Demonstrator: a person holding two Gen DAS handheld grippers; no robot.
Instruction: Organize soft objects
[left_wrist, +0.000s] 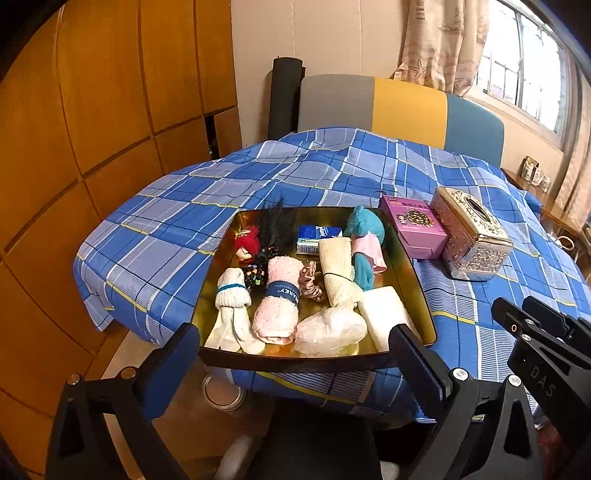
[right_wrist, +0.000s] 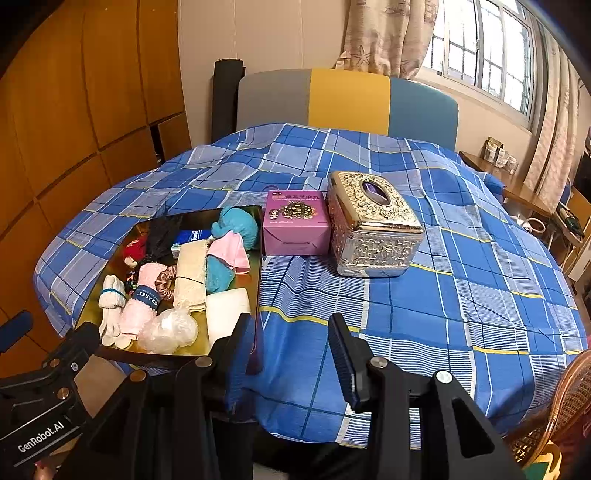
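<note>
My left gripper (left_wrist: 295, 341) hangs just short of the tray's (left_wrist: 218, 280) near rim with its fingers wide apart and nothing between them, and my right gripper (right_wrist: 291, 345) waits just right of the tray, also spread and holding nothing. The soft things all lie in the tray: socks (left_wrist: 231, 306) and towel (left_wrist: 279, 299) at its near end, teal toy (left_wrist: 364, 236) at its far end, purple box (right_wrist: 297, 225) just beyond its right wall. I judge this fits either a tray about to be unloaded or one just filled, so I commit to no reach.

On the table (right_wrist: 406, 295), the tray (right_wrist: 255, 258) of soft things sits at 9 o'clock of the box (right_wrist: 297, 225); the tissue holder (right_wrist: 373, 225) at its 3.
</note>
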